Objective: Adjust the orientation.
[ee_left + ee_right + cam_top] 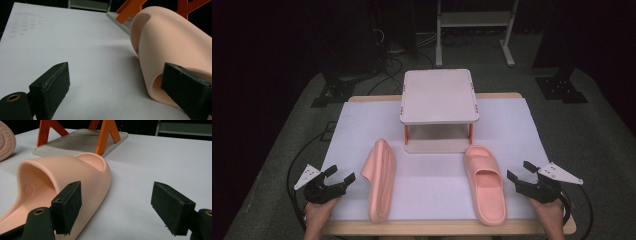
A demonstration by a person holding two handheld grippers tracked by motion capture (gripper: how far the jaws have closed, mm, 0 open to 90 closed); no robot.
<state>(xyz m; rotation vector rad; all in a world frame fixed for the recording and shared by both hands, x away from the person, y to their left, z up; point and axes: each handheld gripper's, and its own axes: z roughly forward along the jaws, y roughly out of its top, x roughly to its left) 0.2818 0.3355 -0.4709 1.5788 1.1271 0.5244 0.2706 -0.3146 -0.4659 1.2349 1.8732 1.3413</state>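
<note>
Pink foam slide sandals, two on the white table cover point(512, 125): left sandal point(381, 180) tipped on its edge, sole side facing the left gripper point(341, 175); right sandal point(485, 182) flat, strap up, just beside the right gripper point(522, 171). Both grippers' jaws stand wide, nothing between the pads, each near the front table edge outboard of its sandal. Two-tier pale shelf rack with orange legs point(438, 97) sits behind the sandals, centre of table.
</note>
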